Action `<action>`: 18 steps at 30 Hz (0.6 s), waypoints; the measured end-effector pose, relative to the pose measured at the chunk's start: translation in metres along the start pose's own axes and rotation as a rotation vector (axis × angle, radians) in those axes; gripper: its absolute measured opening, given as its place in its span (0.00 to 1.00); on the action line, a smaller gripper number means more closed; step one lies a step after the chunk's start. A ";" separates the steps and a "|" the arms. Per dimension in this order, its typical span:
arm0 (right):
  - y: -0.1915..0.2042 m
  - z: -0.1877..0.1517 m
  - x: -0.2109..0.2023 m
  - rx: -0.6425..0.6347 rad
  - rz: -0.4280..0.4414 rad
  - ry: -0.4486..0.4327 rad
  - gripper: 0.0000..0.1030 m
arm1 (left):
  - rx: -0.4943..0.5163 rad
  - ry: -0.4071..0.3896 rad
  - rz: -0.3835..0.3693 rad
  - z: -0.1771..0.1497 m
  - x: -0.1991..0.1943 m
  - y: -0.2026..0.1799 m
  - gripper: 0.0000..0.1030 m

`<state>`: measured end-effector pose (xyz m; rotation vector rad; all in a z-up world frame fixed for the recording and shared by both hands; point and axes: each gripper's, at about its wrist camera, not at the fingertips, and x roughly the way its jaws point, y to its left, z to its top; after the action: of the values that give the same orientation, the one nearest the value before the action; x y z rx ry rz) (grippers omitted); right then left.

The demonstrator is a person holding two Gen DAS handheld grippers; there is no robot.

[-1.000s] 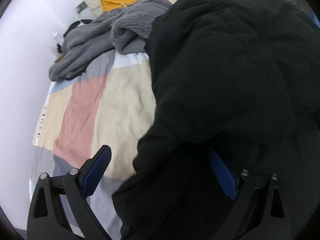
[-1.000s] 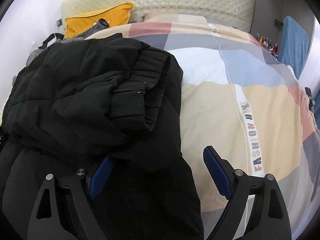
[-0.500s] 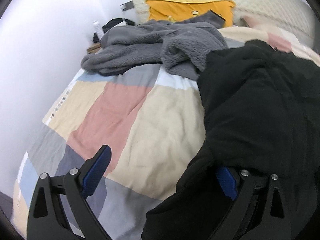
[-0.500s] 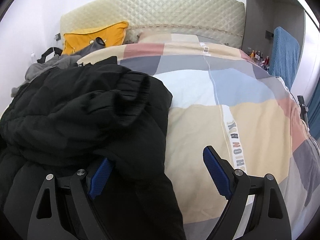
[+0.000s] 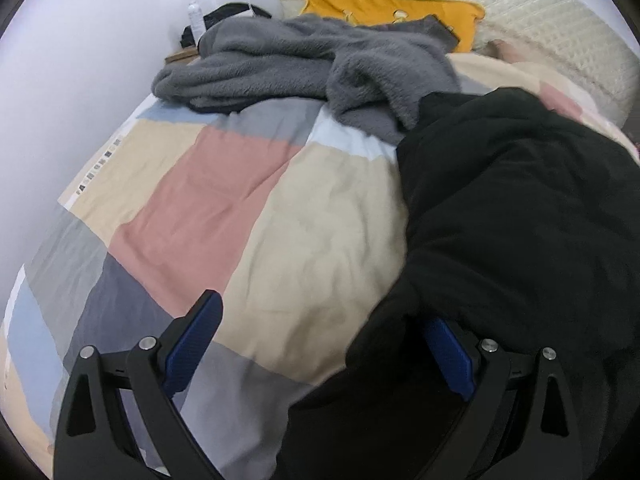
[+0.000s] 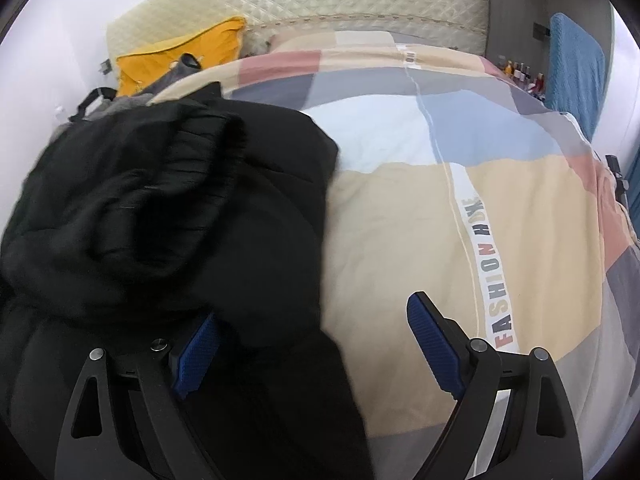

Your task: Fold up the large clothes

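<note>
Two tools, both spread wide and pinching nothing, sit at the near edge of the black jacket, which lies bunched on the bed. From my left tool the jacket is to the right, its near hem draped across the right-hand finger, while the left finger hangs over bare patchwork cover. From my right tool it lies to the left, covering the left finger, with the ribbed cuff folded on top further up. The jacket's long axis seems to run away from me toward the headboard, so each tool has one side of it and neither is clearly nearer. Compared with a second ago, my left view has swung and rolled: far more bare cover shows, and the grey fleece now sits level across the top. My right view has barely changed.
</note>
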<state>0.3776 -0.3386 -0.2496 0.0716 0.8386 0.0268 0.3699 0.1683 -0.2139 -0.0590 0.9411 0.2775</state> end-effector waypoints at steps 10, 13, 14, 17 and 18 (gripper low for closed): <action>0.038 -0.008 -0.078 -0.017 0.069 -0.096 0.86 | -0.026 -0.113 -0.087 -0.018 -0.056 0.003 0.94; 0.047 -0.013 -0.102 -0.013 0.079 -0.127 0.87 | -0.048 -0.141 -0.125 -0.030 -0.077 0.013 0.94; 0.048 -0.014 -0.108 -0.011 0.076 -0.132 0.87 | -0.051 -0.146 -0.132 -0.032 -0.082 0.015 0.94; 0.054 -0.024 -0.133 -0.002 0.049 -0.164 0.87 | -0.064 -0.156 -0.142 -0.047 -0.100 0.024 0.94; 0.056 -0.028 -0.143 0.005 0.051 -0.180 0.87 | -0.067 -0.158 -0.150 -0.052 -0.106 0.027 0.94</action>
<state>0.2616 -0.2892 -0.1586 0.0982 0.6572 0.0653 0.2628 0.1632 -0.1581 -0.1665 0.7661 0.1718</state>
